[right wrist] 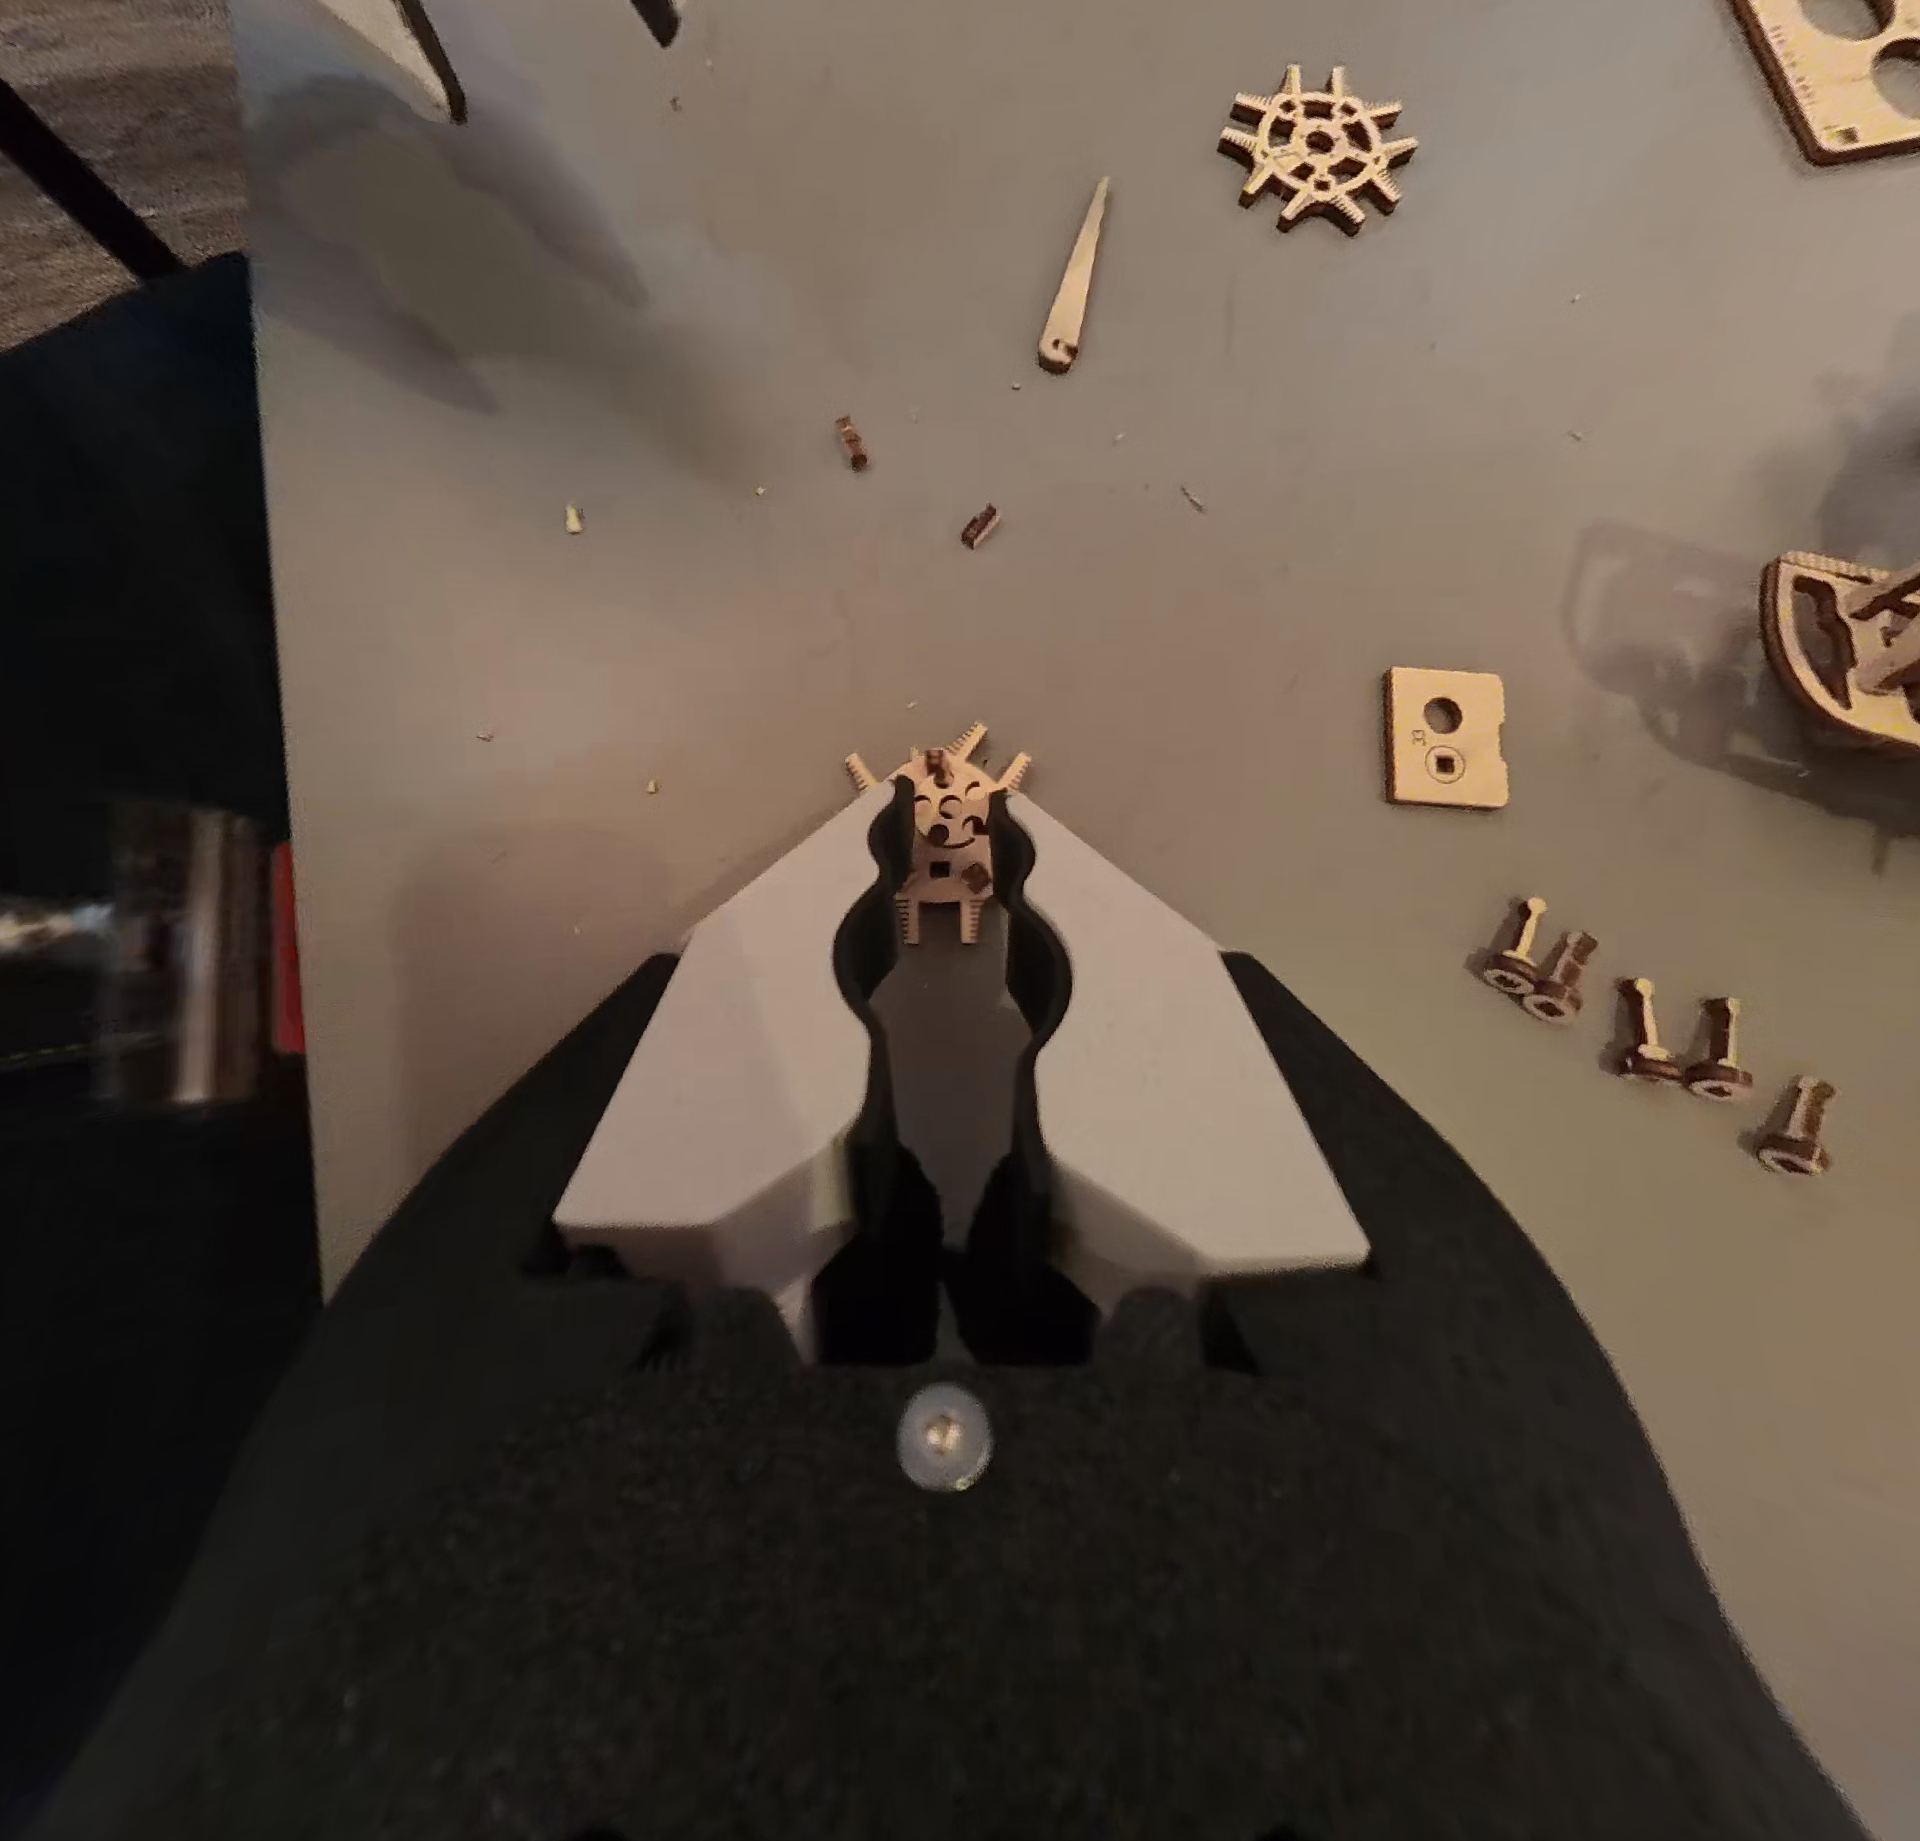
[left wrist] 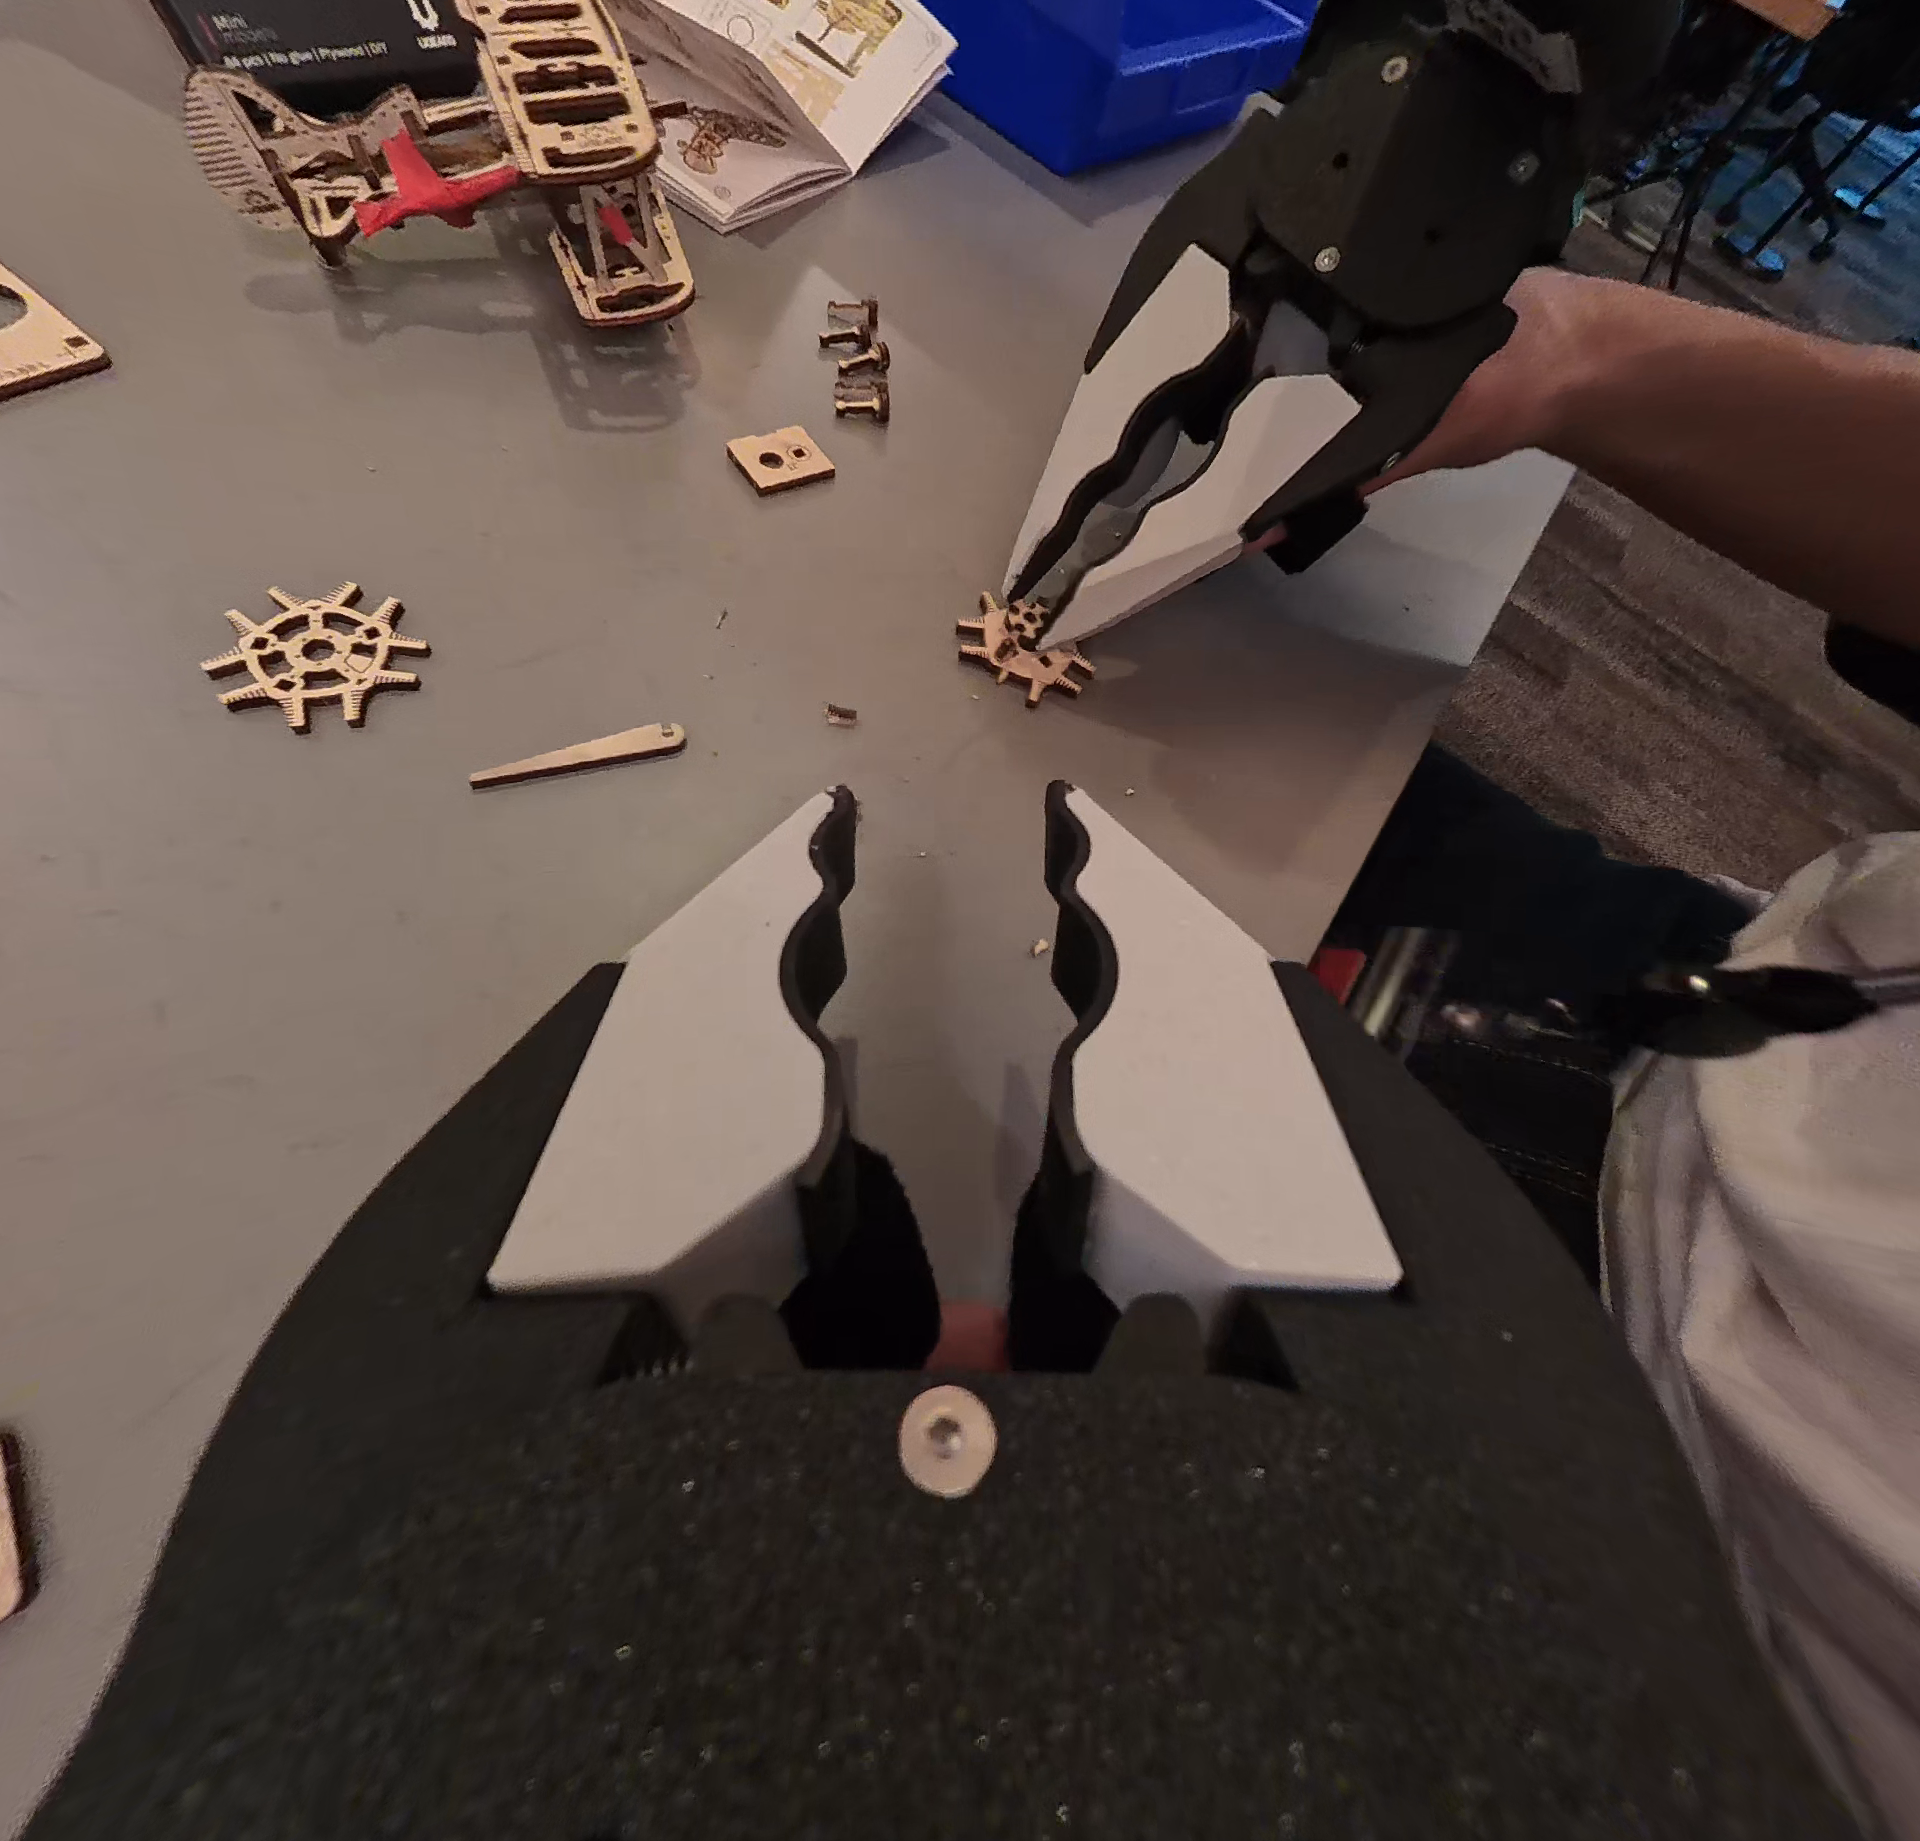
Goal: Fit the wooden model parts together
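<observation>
My right gripper [right wrist: 943, 812] is shut on a small spiked wooden gear [right wrist: 940, 856], which has a tiny pin sticking out of its far side. In the left wrist view the right gripper [left wrist: 1029, 615] points steeply down and the gear [left wrist: 1023, 653] touches the table near its right edge. My left gripper [left wrist: 948, 796] is open and empty, low over the table a little short of the gear. A larger spiked wooden wheel [left wrist: 315, 653] [right wrist: 1317, 150] lies flat to the left. A tapered wooden stick [left wrist: 577, 755] lies between the wheel and my left gripper.
A square wooden plate [left wrist: 779, 459] and several wooden pins [left wrist: 862, 357] lie mid-table. A part-built wooden biplane [left wrist: 447, 129], a black box [left wrist: 312, 4], an open booklet [left wrist: 769, 56] and a blue bin [left wrist: 1091, 25] stand at the back. Small wood bits [right wrist: 979, 527] lie scattered. The table edge [left wrist: 1455, 596] runs along the right. The grippers' ends are close to 12 cm from one another. My left tips are roughly 15 cm from the larger spiked wooden wheel [left wrist: 315, 653]. It turns up in the right wrist view [right wrist: 1314, 129] as well.
</observation>
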Action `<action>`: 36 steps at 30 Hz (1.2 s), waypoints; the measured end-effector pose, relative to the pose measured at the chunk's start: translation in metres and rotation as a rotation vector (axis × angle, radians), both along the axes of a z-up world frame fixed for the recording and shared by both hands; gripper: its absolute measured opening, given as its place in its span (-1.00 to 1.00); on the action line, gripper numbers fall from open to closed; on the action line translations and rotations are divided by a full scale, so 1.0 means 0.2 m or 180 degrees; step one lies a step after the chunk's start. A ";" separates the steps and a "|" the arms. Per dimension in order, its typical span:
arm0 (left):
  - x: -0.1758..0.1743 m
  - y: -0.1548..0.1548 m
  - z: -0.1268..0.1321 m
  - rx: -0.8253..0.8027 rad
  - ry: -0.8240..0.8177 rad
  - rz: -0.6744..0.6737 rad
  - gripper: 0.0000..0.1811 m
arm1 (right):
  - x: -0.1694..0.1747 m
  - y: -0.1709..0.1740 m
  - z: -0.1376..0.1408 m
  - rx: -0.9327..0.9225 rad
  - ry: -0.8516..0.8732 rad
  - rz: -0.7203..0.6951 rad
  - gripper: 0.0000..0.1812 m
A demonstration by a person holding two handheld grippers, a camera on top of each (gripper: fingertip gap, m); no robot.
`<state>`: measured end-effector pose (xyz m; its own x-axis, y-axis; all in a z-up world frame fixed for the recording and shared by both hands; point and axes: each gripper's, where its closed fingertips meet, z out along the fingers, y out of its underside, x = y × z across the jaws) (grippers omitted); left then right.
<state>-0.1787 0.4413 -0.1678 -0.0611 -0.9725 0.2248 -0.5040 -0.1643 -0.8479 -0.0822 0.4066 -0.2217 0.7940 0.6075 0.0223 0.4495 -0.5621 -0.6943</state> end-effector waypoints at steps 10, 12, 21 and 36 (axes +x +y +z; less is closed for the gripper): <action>0.03 0.00 -0.01 -0.0059 0.0001 -0.0030 -0.62 | -0.01 -0.02 -0.01 -0.0324 0.0132 0.0286 -0.86; 0.03 0.00 -0.02 -0.0064 0.0006 -0.0030 -0.62 | 0.00 -0.01 -0.02 -0.0293 0.0085 0.0276 -0.86; 0.03 0.01 -0.02 -0.0069 0.0012 -0.0016 -0.62 | 0.00 -0.02 -0.03 -0.0350 0.0105 0.0303 -0.86; 0.02 0.01 -0.02 -0.0046 0.0014 -0.0021 -0.62 | -0.02 -0.02 -0.03 -0.0300 0.0029 0.0332 -0.86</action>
